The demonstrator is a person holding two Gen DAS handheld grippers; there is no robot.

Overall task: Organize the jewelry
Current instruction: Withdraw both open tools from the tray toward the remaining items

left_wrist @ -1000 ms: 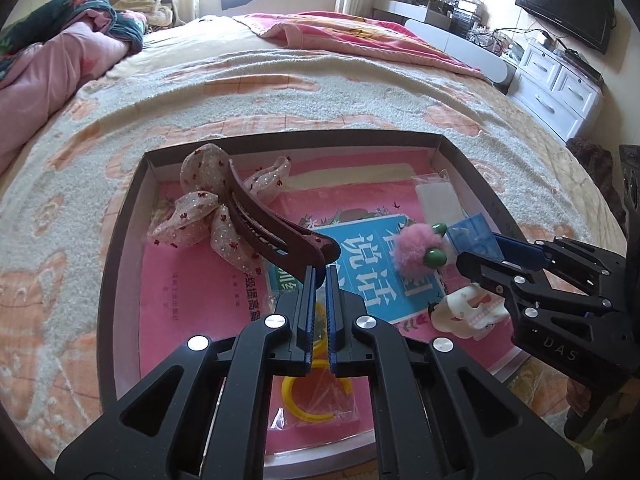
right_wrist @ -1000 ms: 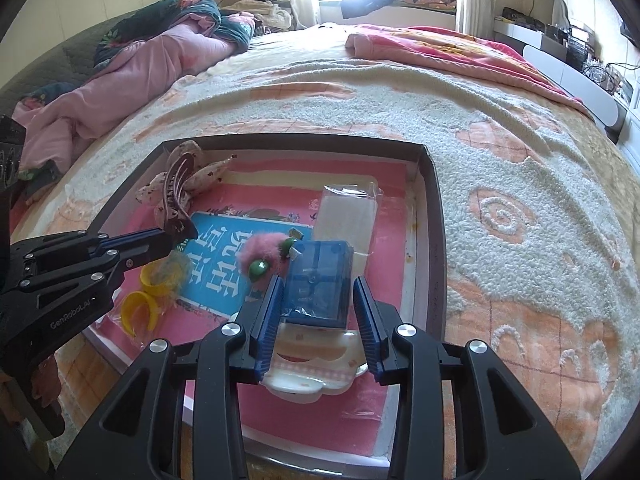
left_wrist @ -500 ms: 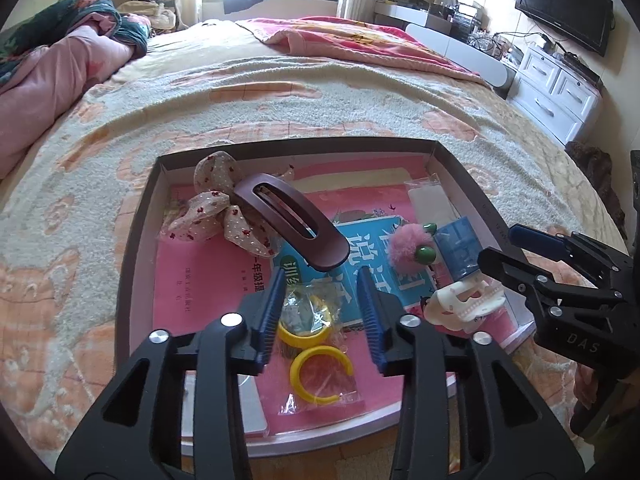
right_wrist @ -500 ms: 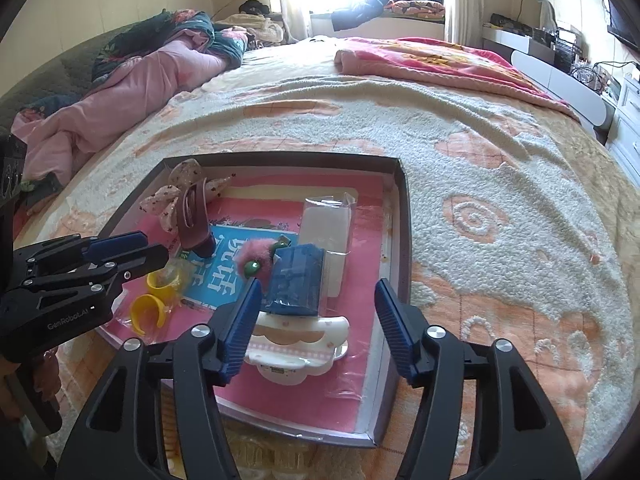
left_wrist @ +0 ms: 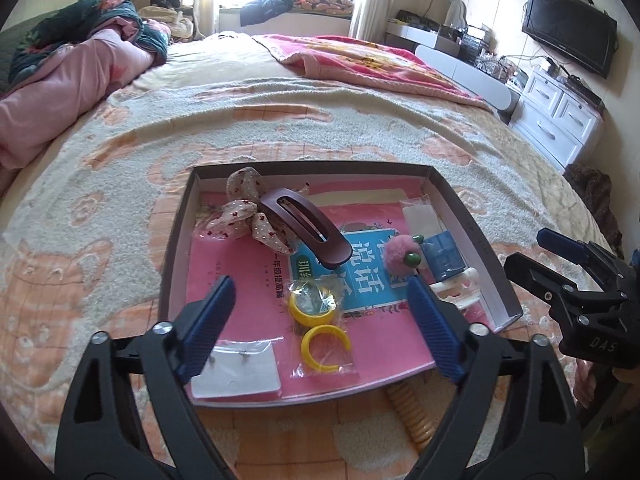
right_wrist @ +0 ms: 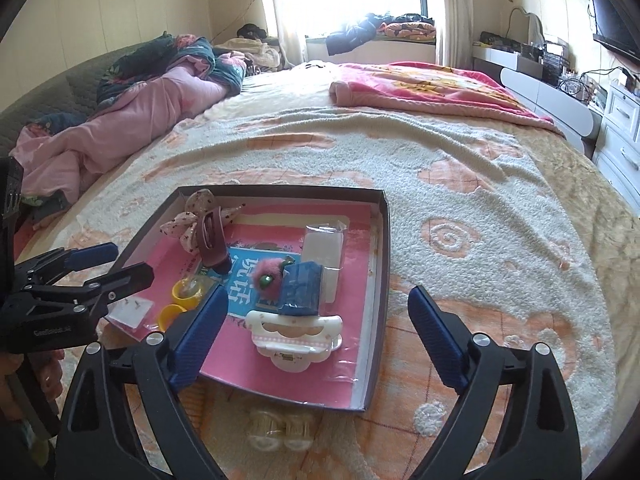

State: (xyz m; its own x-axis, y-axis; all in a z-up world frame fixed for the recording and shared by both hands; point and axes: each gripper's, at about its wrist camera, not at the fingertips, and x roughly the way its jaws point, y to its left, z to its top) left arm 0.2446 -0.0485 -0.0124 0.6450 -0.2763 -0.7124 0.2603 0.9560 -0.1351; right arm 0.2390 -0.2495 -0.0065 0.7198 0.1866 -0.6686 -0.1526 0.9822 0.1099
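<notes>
Jewelry box (left_wrist: 472, 224): shallow, dark-walled, pink-lined; brown hair clip (left_wrist: 308, 232) inside.

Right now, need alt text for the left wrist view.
The left hand-held gripper hangs open over a shallow box on a bed, holding a brown hair clip, a spotted bow, yellow rings, a pink pom-pom. The right hand-held gripper is open beside it.

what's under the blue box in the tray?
The blue box lies partly on the white hair claw and the clear packet. Whatever else is directly beneath it is covered.
</notes>
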